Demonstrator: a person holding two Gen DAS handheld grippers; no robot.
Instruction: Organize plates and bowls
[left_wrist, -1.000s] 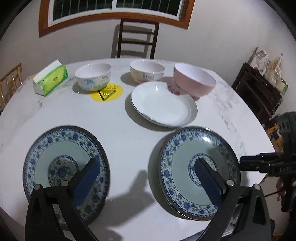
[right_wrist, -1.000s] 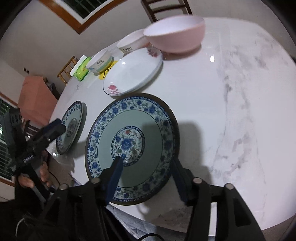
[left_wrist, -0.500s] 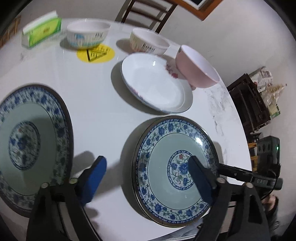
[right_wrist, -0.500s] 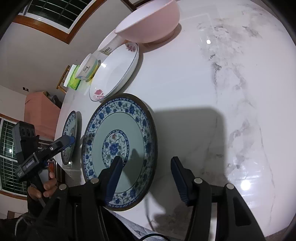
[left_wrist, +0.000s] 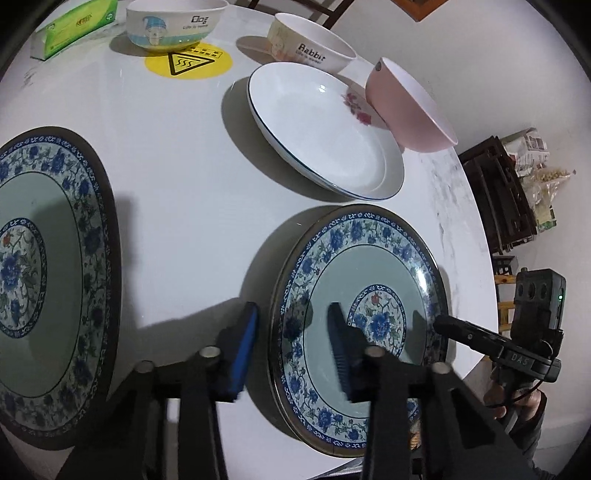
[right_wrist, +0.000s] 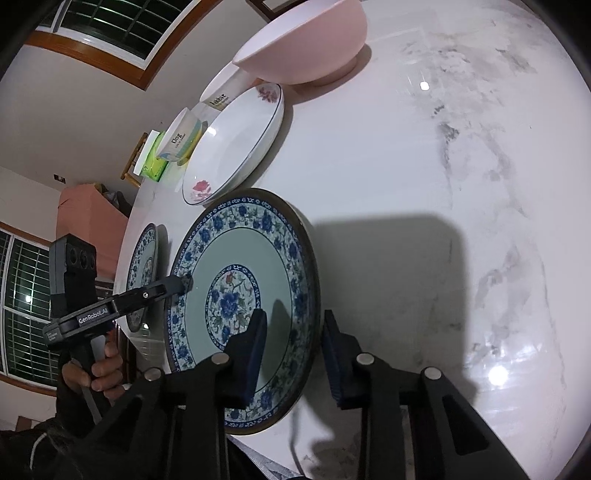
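A blue-flowered plate (left_wrist: 373, 291) lies near the table's front edge; it also shows in the right wrist view (right_wrist: 243, 273). My left gripper (left_wrist: 293, 339) is open and straddles its left rim. My right gripper (right_wrist: 293, 350) is open and straddles its right rim. A second blue-flowered plate (left_wrist: 40, 273) lies to the left (right_wrist: 142, 273). Behind are a white flowered plate (left_wrist: 325, 129), a pink bowl (left_wrist: 410, 107), a "Rabbit" bowl (left_wrist: 310, 48) and a "Dog" bowl (left_wrist: 173, 22).
A round white marble table (left_wrist: 177, 166) holds everything. A green tissue box (left_wrist: 74, 27) and a yellow warning sticker (left_wrist: 188, 62) are at the back left. A dark wooden rack (left_wrist: 502, 195) stands right of the table. Bare marble (right_wrist: 443, 221) lies right of the plate.
Both grippers have moved in on the right blue-flowered plate and narrowed. The left one swung right off the left plate; the right one now has the rim between its fingers.
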